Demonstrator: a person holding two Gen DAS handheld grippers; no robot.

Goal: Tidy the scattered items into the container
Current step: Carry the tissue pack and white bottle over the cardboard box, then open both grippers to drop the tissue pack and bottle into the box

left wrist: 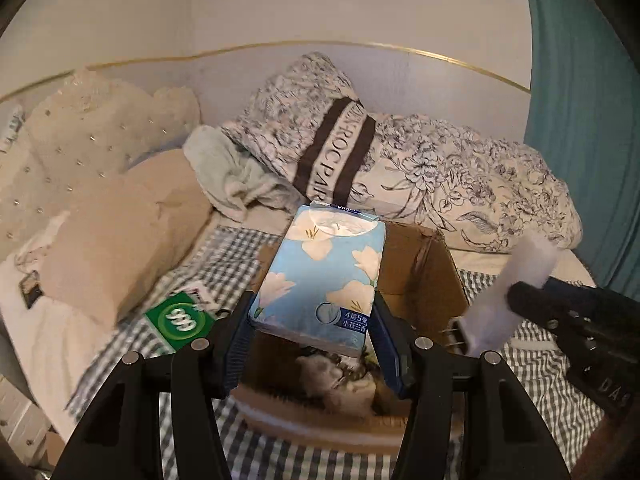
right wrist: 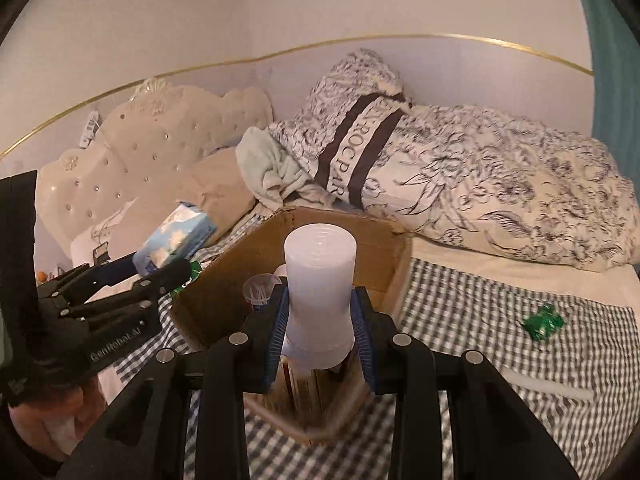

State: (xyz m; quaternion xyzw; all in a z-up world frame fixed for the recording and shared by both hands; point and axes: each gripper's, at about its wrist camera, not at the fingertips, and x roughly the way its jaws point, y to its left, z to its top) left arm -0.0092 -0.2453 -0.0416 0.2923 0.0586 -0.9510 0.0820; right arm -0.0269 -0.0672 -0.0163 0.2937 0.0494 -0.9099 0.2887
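Observation:
My left gripper is shut on a blue tissue pack with white flowers, held over the open cardboard box on the checked bedsheet. In the right wrist view the same tissue pack shows at the left, in the left gripper, beside the box. My right gripper is shut on a white translucent plastic bottle, which hangs over the box opening. In the left wrist view that bottle appears blurred at the right. Several items lie inside the box, among them a small cup of cotton swabs.
A green box marked 999 lies on the sheet left of the cardboard box. A crumpled green wrapper and a white strip lie on the sheet at the right. Floral bedding, a beige pillow and a tufted headboard ring the far side.

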